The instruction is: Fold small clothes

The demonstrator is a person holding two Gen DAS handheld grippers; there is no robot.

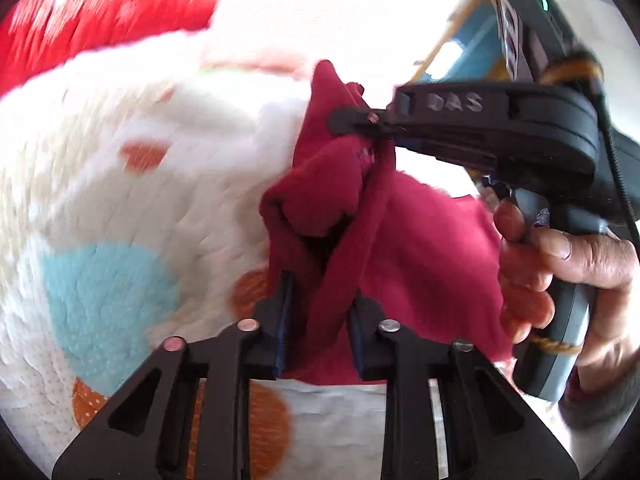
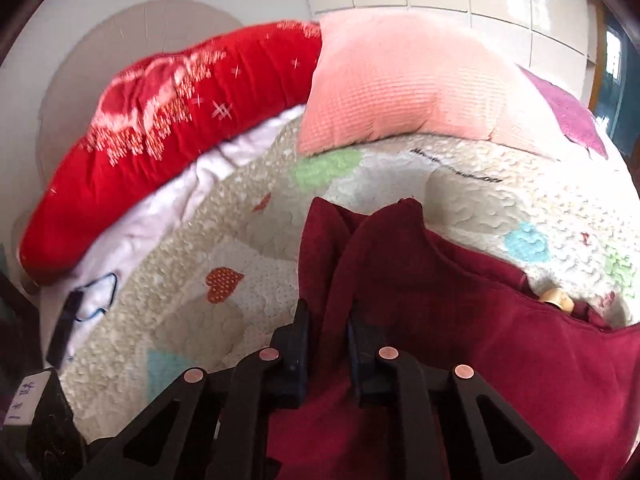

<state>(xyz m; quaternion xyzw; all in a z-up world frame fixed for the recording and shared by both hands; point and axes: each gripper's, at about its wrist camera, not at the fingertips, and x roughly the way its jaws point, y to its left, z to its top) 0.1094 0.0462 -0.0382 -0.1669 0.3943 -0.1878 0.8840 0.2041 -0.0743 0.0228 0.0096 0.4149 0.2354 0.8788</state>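
A dark red garment [image 1: 420, 240] hangs bunched above a quilted bed cover [image 1: 120, 200]. My left gripper [image 1: 320, 312] is shut on a fold of it. In the left wrist view my right gripper [image 1: 360, 124] comes in from the right, held by a hand [image 1: 560, 272], and is shut on the garment's upper edge. In the right wrist view the right gripper [image 2: 328, 320] pinches a fold of the garment [image 2: 460, 320], which drapes to the right over the cover [image 2: 240, 280].
A red patterned quilt [image 2: 160, 120] and a pink pillow [image 2: 400, 88] lie at the head of the bed. A black device with a cord [image 2: 64, 332] lies at the left edge. A purple cloth [image 2: 572, 120] is far right.
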